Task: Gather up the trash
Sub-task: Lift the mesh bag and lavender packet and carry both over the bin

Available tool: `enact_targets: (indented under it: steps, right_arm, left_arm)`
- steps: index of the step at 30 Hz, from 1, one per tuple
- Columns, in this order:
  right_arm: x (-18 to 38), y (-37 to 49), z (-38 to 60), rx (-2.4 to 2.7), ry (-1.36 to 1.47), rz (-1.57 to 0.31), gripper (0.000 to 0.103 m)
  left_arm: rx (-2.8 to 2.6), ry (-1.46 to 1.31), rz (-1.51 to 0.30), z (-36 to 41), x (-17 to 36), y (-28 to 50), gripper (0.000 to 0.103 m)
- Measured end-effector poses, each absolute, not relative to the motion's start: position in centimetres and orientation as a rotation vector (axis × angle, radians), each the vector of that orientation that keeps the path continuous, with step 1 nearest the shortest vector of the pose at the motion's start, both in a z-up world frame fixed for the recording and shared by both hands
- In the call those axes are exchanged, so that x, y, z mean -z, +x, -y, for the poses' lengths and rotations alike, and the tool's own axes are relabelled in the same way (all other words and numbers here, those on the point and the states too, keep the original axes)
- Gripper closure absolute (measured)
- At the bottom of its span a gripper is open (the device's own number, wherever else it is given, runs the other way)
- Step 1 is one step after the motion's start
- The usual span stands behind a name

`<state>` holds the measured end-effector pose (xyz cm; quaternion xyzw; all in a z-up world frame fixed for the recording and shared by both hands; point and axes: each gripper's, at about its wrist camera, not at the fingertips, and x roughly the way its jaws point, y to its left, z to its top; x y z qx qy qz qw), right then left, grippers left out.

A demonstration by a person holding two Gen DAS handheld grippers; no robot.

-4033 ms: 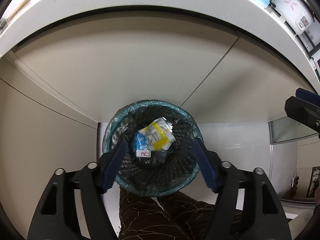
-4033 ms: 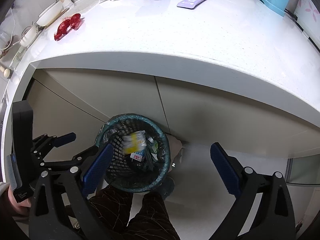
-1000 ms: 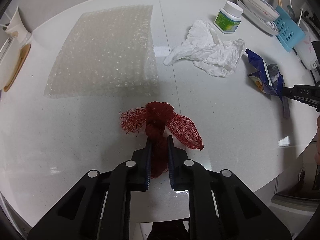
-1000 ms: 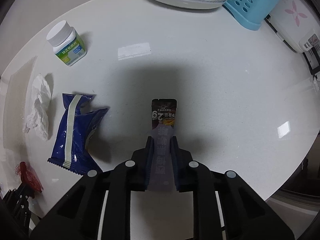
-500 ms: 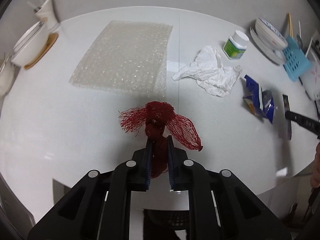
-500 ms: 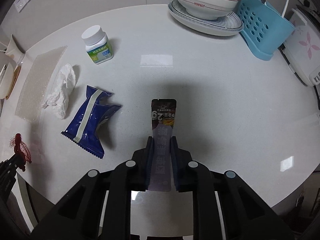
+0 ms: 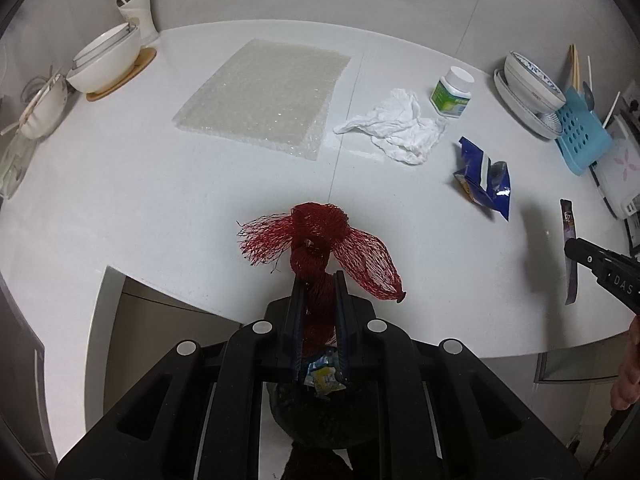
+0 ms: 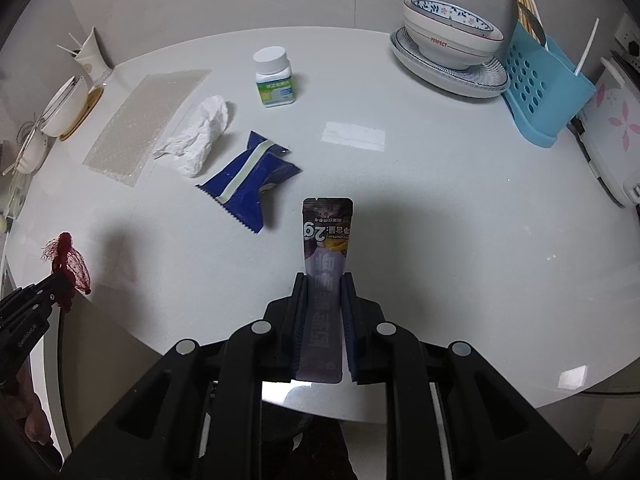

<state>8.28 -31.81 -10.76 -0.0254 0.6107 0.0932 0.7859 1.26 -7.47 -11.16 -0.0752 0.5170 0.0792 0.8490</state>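
Note:
My left gripper (image 7: 318,280) is shut on a red mesh net bag (image 7: 320,236), held up above the front edge of the white counter (image 7: 160,200). Below it, between the gripper's arms, the dark trash bin (image 7: 320,424) shows a wrapper inside. My right gripper (image 8: 323,282) is shut on a purple sachet wrapper (image 8: 326,236), lifted off the counter (image 8: 440,220). The red net (image 8: 66,264) in the left gripper also shows at the right wrist view's left edge. The purple sachet (image 7: 570,248) shows at the left view's right edge.
Lying on the counter are a bubble wrap sheet (image 7: 264,96), a crumpled white tissue (image 7: 400,128), a blue snack wrapper (image 8: 252,176) and a green-label pill bottle (image 8: 274,78). Bowls on a plate (image 8: 448,48), a blue utensil caddy (image 8: 540,88) and a white appliance (image 8: 616,140) stand right.
Both grippers have risen and pulled back from the counter with their items still held. More of the counter and its front edge show, and the bin has come into sight below the left gripper.

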Motion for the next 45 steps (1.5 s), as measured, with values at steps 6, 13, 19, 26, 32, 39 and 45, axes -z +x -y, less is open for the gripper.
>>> enact_targets:
  steps: [6,13,19,26,32,39,45]
  right_arm:
    - [9.3,3.4,29.3,-0.23,-0.051,-1.281,0.087]
    - [9.0,-2.1,27.1,-0.252,-0.044,-1.263,0.087]
    - [9.5,-5.5,25.8,-0.272,-0.048,-1.262,0.087]
    - [11.8,-8.8,24.1,-0.29,-0.056,-1.296,0.087]
    - [14.8,-10.7,23.0,-0.286,-0.075,-1.341,0.087]
    - [18.4,-11.9,23.0,-0.254,-0.056,-1.415,0.087]
    - [20.5,-12.4,23.3,-0.253,-0.062,-1.437,0.087]
  left_arm:
    - [-0.125,-0.134,-1.074,7.8,10.9,-2.3,0.091]
    - [-0.098,-0.095,-1.078,8.3,11.8,-6.1,0.09]
    - [-0.083,-0.091,-1.088,8.2,13.7,-8.9,0.09]
    - [-0.063,-0.102,-1.101,7.7,16.3,-11.6,0.09]
    - [-0.044,-0.104,-1.126,7.2,19.2,-12.9,0.09]
    - [-0.005,-0.096,-1.144,7.4,22.3,-13.6,0.09]
    - [0.048,-0.062,-1.166,8.4,24.8,-13.9,0.09]
